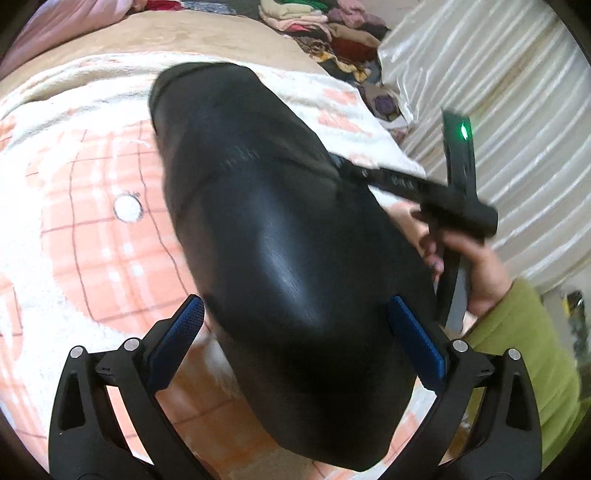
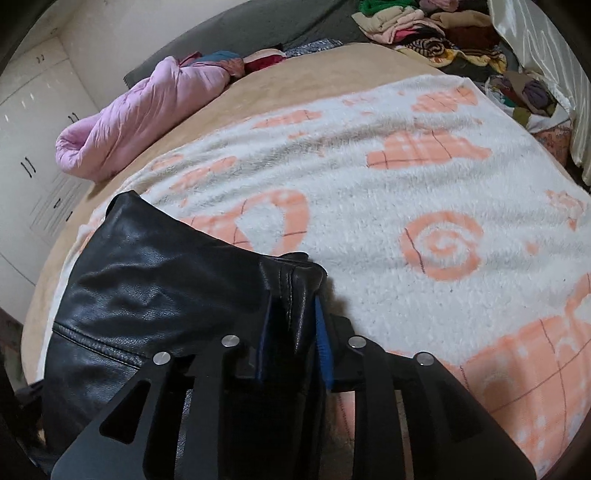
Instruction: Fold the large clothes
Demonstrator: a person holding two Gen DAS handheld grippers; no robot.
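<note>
A black leather jacket (image 1: 280, 221) hangs over the white and peach fleece blanket (image 1: 74, 240) on the bed. My left gripper (image 1: 295, 328) is open, its blue pads (image 1: 181, 332) on either side of the jacket's lower part without pinching it. In the left wrist view my right gripper (image 1: 343, 166) grips the jacket's right edge, held by a hand in a green sleeve (image 1: 524, 332). In the right wrist view my right gripper (image 2: 291, 314) is shut on a fold of the jacket (image 2: 147, 288), lifted over the blanket (image 2: 406, 177).
A pink quilted coat (image 2: 140, 118) lies at the bed's far left. A pile of mixed clothes (image 2: 436, 33) lies at the far right, also in the left wrist view (image 1: 332, 33). White satin curtains (image 1: 498, 92) hang on the right. White cupboards (image 2: 33, 122) stand left.
</note>
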